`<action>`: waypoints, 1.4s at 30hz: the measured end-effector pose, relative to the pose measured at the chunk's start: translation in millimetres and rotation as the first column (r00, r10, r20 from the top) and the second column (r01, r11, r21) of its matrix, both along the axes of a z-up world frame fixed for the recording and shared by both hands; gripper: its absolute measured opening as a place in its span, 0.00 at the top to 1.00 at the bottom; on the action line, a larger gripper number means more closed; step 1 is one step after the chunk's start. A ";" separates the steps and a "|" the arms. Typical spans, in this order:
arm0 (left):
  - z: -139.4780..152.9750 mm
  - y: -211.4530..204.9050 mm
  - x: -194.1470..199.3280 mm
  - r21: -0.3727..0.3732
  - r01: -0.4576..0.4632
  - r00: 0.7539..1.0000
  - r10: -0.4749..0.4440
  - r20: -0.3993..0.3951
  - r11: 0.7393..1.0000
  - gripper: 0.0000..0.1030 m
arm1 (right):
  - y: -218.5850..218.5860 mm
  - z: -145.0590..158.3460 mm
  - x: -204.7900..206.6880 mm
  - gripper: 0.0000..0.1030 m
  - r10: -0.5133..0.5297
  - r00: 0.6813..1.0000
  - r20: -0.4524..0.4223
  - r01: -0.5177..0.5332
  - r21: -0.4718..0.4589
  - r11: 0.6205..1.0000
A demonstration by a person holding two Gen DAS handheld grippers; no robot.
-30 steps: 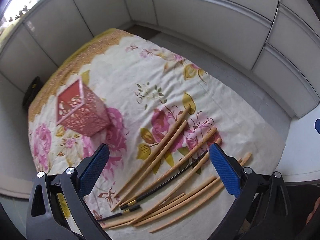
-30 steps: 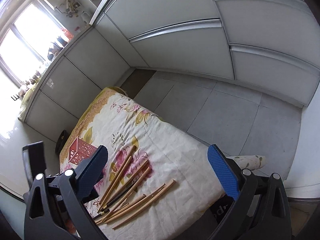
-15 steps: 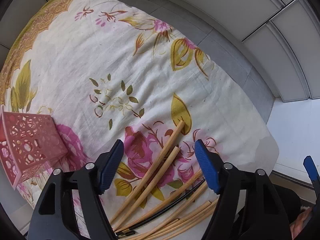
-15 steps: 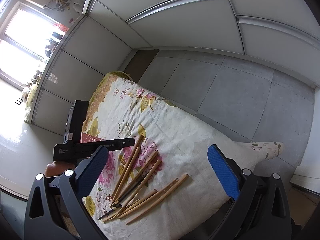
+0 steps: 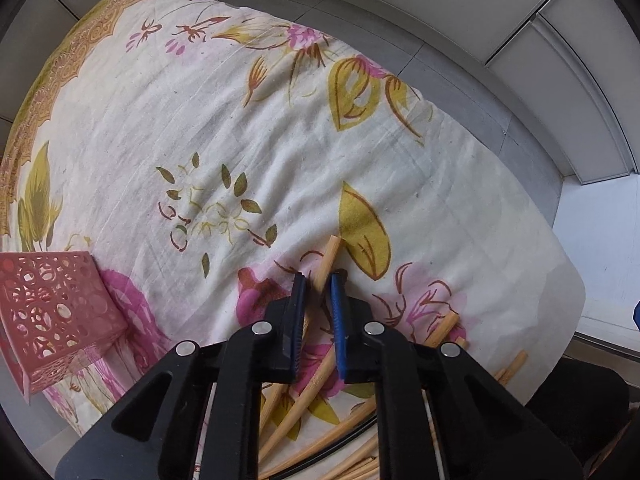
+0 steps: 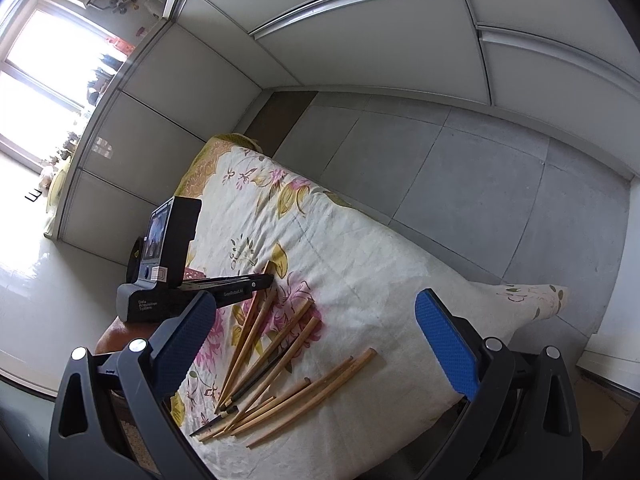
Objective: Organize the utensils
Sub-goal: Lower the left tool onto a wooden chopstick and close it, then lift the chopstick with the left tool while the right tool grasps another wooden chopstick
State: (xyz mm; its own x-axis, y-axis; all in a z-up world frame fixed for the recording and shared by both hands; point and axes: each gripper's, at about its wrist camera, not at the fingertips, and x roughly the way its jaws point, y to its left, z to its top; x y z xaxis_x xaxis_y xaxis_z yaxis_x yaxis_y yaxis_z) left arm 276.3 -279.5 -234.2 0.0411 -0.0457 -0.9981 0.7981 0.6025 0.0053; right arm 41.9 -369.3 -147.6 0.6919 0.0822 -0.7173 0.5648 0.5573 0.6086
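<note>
- Left hand-held gripper [image 5: 318,280]: pointed down, jaws just closed, clenched on one tan bamboo chopstick [image 5: 329,256] near its upper end; body printed "Data Acquisition System" and "GenRobot.AI".
- Right hand-held gripper [image 6: 312,332]: jaws wide, released, nothing between them.
- Remaining bamboo chopsticks [image 6: 288,396]: loose fan on the floral cloth-covered table [image 5: 240,128], near its front edge.
- Pink perforated square holder [image 5: 52,312]: upright at the left edge.
- Far half of the cloth: bare.
</note>
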 end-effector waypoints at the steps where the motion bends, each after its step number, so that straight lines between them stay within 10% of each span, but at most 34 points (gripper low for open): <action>1: 1.5 3.2 -4.0 -0.016 -0.010 1.000 0.010 0.008 1.000 0.89 | 0.8 0.2 1.1 0.05 0.000 1.000 -0.007 0.000 -0.011 1.000; 13: 110.0 104.3 -34.5 -0.358 -0.098 0.978 0.156 0.137 0.928 0.90 | 16.1 -2.3 10.9 0.05 0.058 0.997 -0.045 -0.061 -0.077 0.995; 19: 153.7 171.7 -71.9 -0.527 -0.100 0.947 0.244 0.210 0.844 0.90 | 22.7 -44.2 29.1 0.07 0.185 0.977 -0.104 -0.154 0.254 0.955; 25: 211.3 223.9 -86.9 -0.679 -0.067 0.912 0.321 0.255 0.731 0.94 | 33.6 -81.0 41.6 0.43 0.205 0.924 -0.324 -0.043 0.443 0.895; 30: 245.9 251.1 -99.4 -0.759 -0.017 0.884 0.364 0.292 0.650 0.94 | 49.9 -52.8 97.6 0.51 0.240 0.933 -0.268 -0.122 0.392 0.912; 42: 268.0 290.9 -113.6 -0.797 0.003 0.845 0.424 0.325 0.605 0.94 | 52.6 -99.5 182.9 0.81 0.226 0.843 -0.488 -0.056 0.339 0.939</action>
